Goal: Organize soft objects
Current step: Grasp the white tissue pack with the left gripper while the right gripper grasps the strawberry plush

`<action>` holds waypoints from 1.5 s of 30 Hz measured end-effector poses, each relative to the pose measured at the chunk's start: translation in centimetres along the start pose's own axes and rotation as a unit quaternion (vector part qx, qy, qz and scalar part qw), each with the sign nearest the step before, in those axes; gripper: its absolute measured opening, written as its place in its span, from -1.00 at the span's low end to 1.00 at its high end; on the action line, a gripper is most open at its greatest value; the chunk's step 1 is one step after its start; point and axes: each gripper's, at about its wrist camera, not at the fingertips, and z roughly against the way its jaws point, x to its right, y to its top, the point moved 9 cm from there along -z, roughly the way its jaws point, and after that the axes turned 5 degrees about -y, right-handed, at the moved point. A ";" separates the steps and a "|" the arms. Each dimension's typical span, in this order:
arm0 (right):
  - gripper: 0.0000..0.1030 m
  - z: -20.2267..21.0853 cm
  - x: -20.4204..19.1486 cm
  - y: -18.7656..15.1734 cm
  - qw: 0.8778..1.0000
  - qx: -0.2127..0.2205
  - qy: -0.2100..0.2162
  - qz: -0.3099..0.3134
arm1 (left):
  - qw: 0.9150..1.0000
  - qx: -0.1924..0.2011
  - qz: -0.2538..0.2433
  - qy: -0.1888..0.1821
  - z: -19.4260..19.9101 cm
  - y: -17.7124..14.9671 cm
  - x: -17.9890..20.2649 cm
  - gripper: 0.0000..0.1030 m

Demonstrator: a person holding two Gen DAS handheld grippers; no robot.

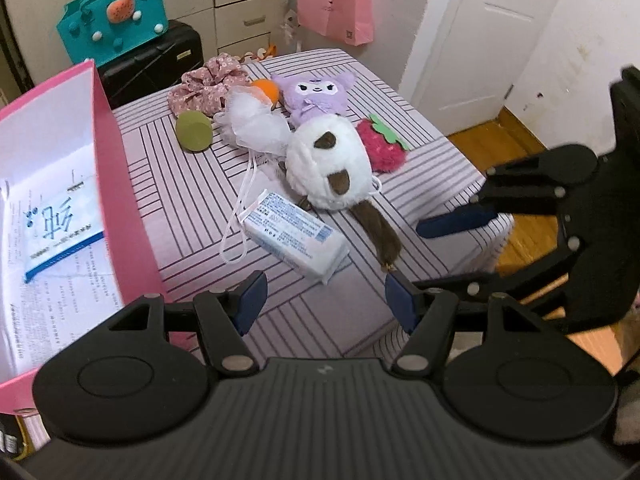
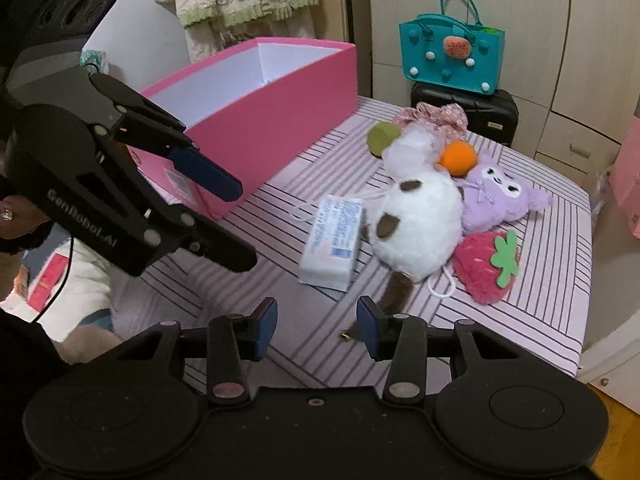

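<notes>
both tools, left tool point(image 1: 322, 300) and right tool point(image 2: 317, 326), hover spread and empty above the tissue pack point(image 1: 295, 240) on the striped bed point(image 1: 400, 92)

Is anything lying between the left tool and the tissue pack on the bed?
Nothing visible does. The left tool hangs open over bare striped bedcover, with the tissue pack just beyond its fingertips; the white plush lies behind the pack, not in front.

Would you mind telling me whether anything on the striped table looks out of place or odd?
Nothing is damaged or spilled. The soft toys lie heaped together, and the tissue pack lies askew over a white cord.
</notes>
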 end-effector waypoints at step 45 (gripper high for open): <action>0.02 -6.7 13.1 0.8 0.991 0.072 -0.105 -0.045 | 0.989 0.057 0.073 0.119 -8.7 1.2 -3.4 0.06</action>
